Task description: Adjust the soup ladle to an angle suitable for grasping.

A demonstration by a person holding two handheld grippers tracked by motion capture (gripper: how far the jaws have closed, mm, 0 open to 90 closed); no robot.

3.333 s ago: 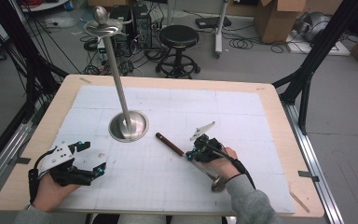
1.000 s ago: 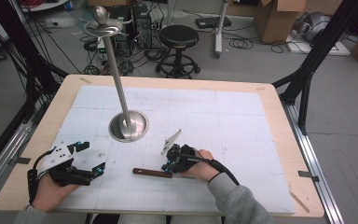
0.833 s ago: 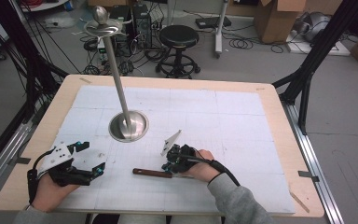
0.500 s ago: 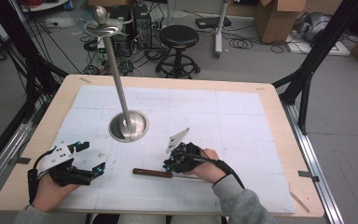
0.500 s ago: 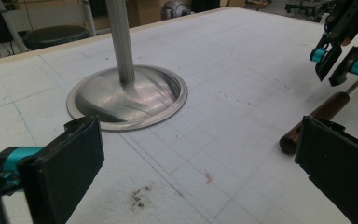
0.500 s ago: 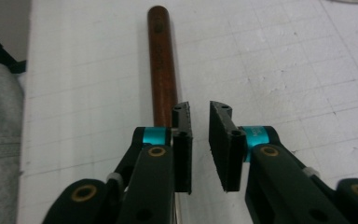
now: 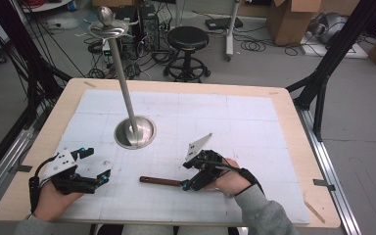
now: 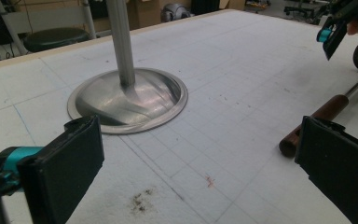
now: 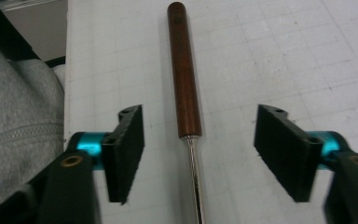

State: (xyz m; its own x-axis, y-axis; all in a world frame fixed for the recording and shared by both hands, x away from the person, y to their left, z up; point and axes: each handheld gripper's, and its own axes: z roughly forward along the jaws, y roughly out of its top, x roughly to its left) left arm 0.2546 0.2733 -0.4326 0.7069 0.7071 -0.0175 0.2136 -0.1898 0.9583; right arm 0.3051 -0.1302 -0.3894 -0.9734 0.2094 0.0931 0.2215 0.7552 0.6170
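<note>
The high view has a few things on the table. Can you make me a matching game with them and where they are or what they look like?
Things:
1. metal stand
2. wooden handle
3. left tool
4. right tool

Descriptions:
A. open, at the table's front left
B. brown, lying flat on the white mat
C. shiny round base with a tall pole
D. open, either side of the handle's metal shaft

Pairs: 1-C, 2-B, 3-A, 4-D

Black two-jaw left gripper (image 7: pixel 98 176) with teal pins, grey three-cornered plate, black cable; matching right gripper (image 9: pixel 199 154), flat black pads (image 9: pixel 130 147), brass screw. Grey knit sleeve (image 7: pixel 259 215), black wrist strap (image 7: pixel 247 177).
</note>
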